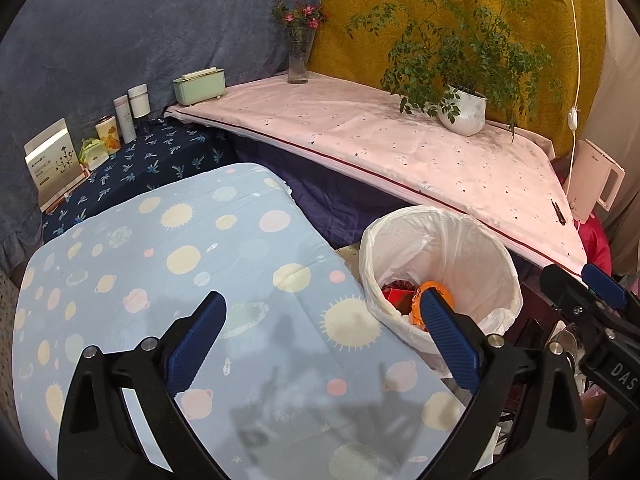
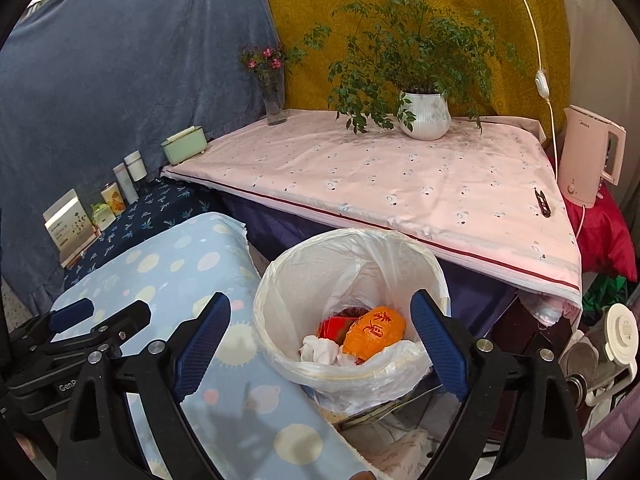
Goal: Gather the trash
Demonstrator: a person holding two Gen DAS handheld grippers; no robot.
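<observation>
Trash lay at the bottom of the round bin lined with a thin white plastic bag, which stood on the floor between the low table under a pale blue cloth printed with suns and planets and the higher table covered in pink cloth. In the left wrist view the left gripper hung released over the blue cloth beside the bin, its blue-padded jaws spread wide with nothing between them; past its right finger an orange packet and something red showed inside the liner, and the right gripper reached in from the right edge. In the right wrist view the right gripper hovered above the near rim of the bin, its jaws likewise wide and empty, framing the orange packet with red characters, a red wrapper and crumpled white tissue that rested inside; the left gripper sat low at the left over the blue cloth. Judged from this, the drop looked finished, and doing it well would mean drawing both grippers back clear of the loose liner edge so no finger snagged the bag, then checking the tables, where small black snips lay on the pink cloth.
</observation>
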